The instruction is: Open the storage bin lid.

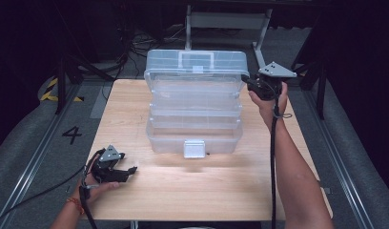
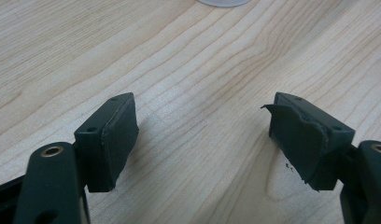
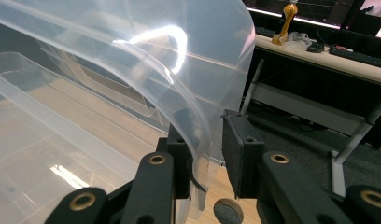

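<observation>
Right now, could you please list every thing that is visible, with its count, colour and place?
Tiered storage box: one, clear plastic, opened in steps, at the middle of the table.
Box lid: one, clear, raised at the far side, its right edge between the right gripper's jaws.
Front latch: one, whitish, on the near wall of the box.
Table: one, light wood.
Floor marking "4": one, black, left of the table.
Left gripper: one, black, open, resting on the near left of the table.
Right gripper: one, black, shut on the lid edge.
</observation>
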